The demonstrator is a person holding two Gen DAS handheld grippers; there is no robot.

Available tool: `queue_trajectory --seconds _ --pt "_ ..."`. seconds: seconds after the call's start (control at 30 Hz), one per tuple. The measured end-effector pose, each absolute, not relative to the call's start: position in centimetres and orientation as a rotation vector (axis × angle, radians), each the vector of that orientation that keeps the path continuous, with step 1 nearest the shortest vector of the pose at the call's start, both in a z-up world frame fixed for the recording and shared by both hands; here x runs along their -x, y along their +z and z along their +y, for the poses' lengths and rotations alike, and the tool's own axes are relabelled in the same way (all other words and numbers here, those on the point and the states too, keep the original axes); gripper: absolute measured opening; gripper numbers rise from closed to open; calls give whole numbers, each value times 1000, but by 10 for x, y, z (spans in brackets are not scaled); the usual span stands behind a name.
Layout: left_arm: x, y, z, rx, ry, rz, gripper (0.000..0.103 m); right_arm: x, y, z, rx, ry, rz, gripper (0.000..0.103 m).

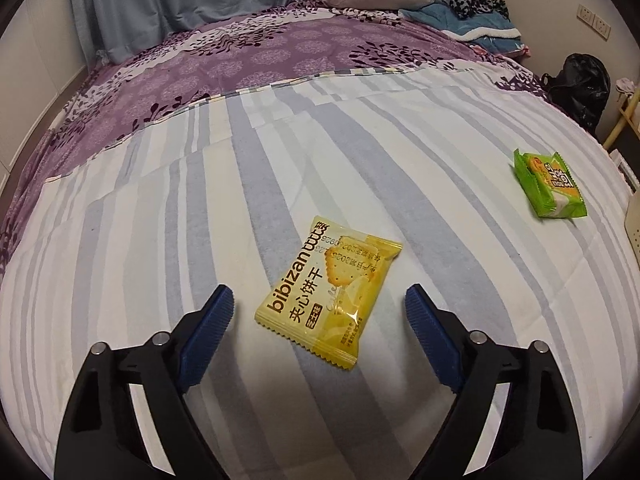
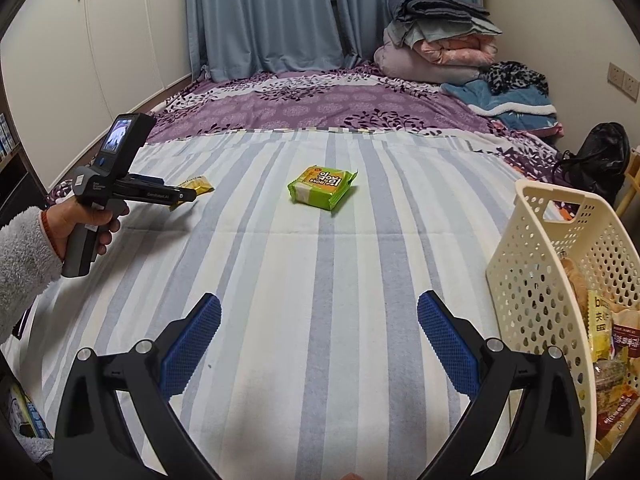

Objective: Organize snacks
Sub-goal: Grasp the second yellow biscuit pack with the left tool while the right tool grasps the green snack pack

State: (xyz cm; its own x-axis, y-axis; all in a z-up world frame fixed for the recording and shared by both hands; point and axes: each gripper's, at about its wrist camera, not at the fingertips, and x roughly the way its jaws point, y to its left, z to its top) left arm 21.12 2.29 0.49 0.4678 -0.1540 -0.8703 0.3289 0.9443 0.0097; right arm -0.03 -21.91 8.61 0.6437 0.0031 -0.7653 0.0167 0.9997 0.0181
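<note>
step: reach for pickup; left gripper (image 1: 320, 304) was lined up on the yellow biscuit packet (image 1: 329, 292), nothing lifted yet
left jaws: spread, packet lay between the tips, blue pads (image 1: 210, 334) not touching it on either side
right jaws: right gripper (image 2: 319, 316) was released and empty, hung over bare striped sheet (image 2: 304, 272)
yellow packet place: flat on the sheet, skewed to the jaw line, well apart from the basket (image 2: 532, 264)
green packet (image 2: 322, 187) place: flat on the sheet mid-bed, between the yellow packet and the basket, untouched
basket: cream, perforated, at the right edge of the bed, already held several snacks
progress: judged mostly sorted, two packets left out
next move: likely lower the left tips to the sheet, pinch the packet across its short side, carry to basket
risk: thin slick wrapper could slide or crumple; soft bedding gives under the tips
</note>
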Motion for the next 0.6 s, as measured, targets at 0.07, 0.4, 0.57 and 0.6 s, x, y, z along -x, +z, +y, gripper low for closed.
queue_trajectory --seconds 0.07,0.4,0.57,0.6 --pt "-216 1 24 -166 -312 1054 75 -4 83 -218 -23 -3 881 98" --pt "-218 2 29 -118 -320 1029 52 -27 70 -212 -25 25 905 98" --pt "-210 5 31 -98 -298 1020 49 -54 61 -221 -88 45 921 98" --pt "-208 6 32 -95 -293 1015 49 -61 60 -225 -100 42 922 98"
